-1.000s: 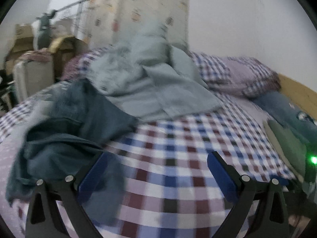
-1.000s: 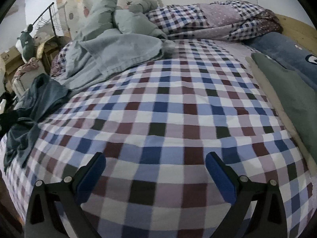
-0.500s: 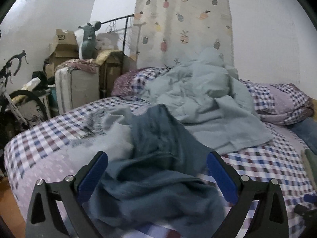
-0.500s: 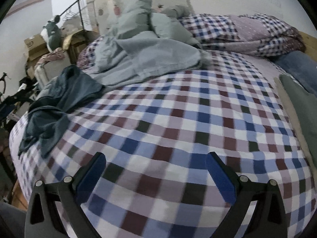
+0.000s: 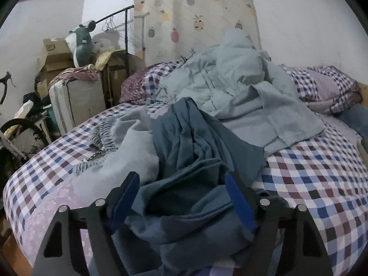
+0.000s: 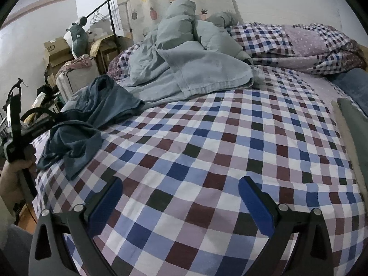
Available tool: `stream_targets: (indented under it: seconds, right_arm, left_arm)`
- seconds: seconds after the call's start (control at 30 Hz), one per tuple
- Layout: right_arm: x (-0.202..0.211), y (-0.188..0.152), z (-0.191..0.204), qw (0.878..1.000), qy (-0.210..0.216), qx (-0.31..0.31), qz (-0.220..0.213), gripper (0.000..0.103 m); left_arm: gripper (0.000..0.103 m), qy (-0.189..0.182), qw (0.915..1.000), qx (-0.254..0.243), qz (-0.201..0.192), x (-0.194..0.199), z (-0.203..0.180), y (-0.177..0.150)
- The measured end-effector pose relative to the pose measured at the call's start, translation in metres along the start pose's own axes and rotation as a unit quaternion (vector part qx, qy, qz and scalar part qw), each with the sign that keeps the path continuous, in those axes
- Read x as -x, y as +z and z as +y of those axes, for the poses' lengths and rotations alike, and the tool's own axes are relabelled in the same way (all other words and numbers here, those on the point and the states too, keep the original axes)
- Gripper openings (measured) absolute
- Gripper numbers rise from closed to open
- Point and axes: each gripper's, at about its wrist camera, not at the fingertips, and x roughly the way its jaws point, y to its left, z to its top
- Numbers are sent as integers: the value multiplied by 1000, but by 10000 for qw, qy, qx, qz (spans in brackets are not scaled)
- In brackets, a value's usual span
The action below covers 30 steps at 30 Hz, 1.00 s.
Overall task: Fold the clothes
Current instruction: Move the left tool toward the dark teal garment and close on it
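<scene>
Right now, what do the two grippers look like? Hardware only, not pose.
Both match: the left gripper and right gripper have black angular finger frames with triangular cutouts, round silver fasteners at the joints, and flat blue pads inside each finger. No cables or markings show. The hand on the left gripper's black handle shows no sleeve.

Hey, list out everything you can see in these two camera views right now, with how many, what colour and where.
dark blue garment: one, slate blue, crumpled at the bed's near left edge
pale garments: a heap, count unclear, light grey-blue, far side of the bed
checked sheet: one, blue, maroon and white, covering the bed
checked quilt: one, same check, bunched at the far right
curtain: one, cream with pineapples, on the wall behind
plush toy: one, grey and white, on boxes at left
cardboard boxes: several, brown, left of the bed
left gripper: open, fingers around the dark blue garment
right gripper: open, over bare sheet
hand: one, holding the left gripper
</scene>
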Motion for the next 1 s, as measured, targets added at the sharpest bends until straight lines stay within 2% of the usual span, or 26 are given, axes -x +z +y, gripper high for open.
stream_targets:
  seconds: [0.2,0.27,0.33,0.5,0.6,0.63,0.67,0.87,1.0]
  right_arm:
    - [-4,-1,-7,9999,-42,-113,80,103]
    - [-4,-1,-9,9998,-41,-159,71,103]
    - [-4,0,-10,9998,-40,-194,53,103]
    - [-3,0,-9,9998,-43,-170,44,103]
    - [-5,-1,-8,9998,-53,-157,59,103]
    - [-5,-2,-7,9999,-51,-149,63,103]
    - [-6,-2,-7,9999,-49,-140,67,103]
    - [-9,-4,-2,9999,-3,-59,100,103]
    - [-13,-7,5,9999,57,52,127,103]
  left_arm:
    - [80,-36,9997,-202,145,-13,1,10]
    - [71,-149,9992,-238,275,-18,1,9]
    - [65,-255,9983,-317,411,-22,-2,6]
    - [63,-368,9968,-350,610,-30,-5,1]
    - [43,-344,9968,-246,672,-32,-1,1]
    - [29,-331,9968,-216,690,-32,0,1]
    - [21,-361,9968,-175,693,-31,2,1]
    - [10,-599,9965,166,567,-17,11,6]
    - [8,-812,9948,539,292,3,22,13]
